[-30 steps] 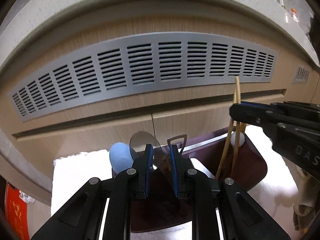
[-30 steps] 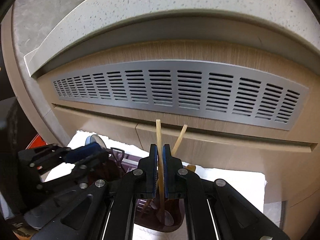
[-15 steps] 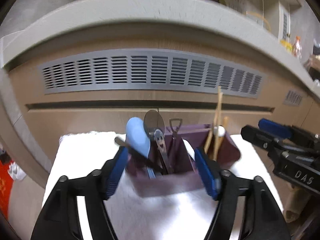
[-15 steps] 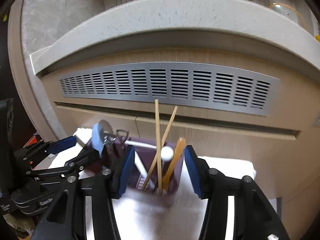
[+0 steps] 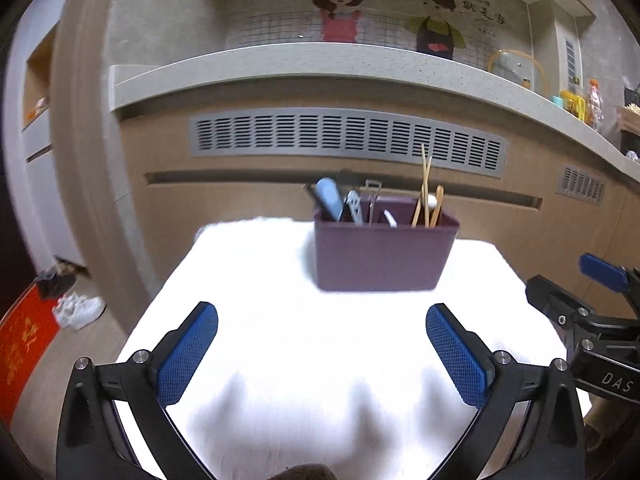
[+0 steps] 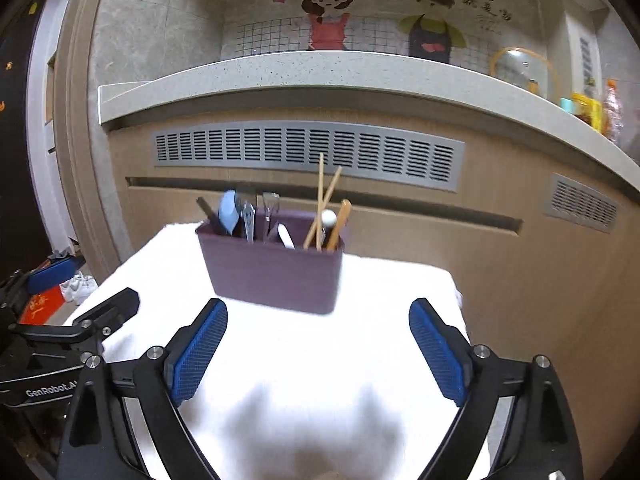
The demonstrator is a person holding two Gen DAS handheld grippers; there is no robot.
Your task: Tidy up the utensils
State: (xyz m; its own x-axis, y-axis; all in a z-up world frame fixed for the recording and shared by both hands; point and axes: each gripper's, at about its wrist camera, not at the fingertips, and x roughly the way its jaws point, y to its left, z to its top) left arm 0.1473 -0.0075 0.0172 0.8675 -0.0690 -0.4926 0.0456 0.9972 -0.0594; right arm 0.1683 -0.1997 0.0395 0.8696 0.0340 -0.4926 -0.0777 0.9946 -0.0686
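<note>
A purple utensil holder (image 5: 382,254) stands on the white cloth-covered table (image 5: 280,320), also in the right wrist view (image 6: 276,276). Its left part holds a blue spatula (image 5: 330,200), a metal slotted utensil (image 5: 355,208) and a metal tool (image 5: 373,196). Its right part holds wooden chopsticks (image 5: 425,184), a wooden spoon (image 5: 437,206) and a white-tipped utensil (image 5: 432,201). My left gripper (image 5: 322,354) is open and empty, well in front of the holder. My right gripper (image 6: 318,354) is open and empty, also in front of the holder.
A wooden counter front with a grey vent grille (image 5: 344,138) rises right behind the table, under a stone countertop (image 5: 320,60). Shoes (image 5: 78,308) and a red mat (image 5: 20,348) lie on the floor to the left. Jars and a glass lid (image 5: 516,66) sit on the countertop.
Both grippers opened, let go of the utensils in the holder, and pulled back and up from it. The chopsticks and metal utensil now stand free in the holder.
</note>
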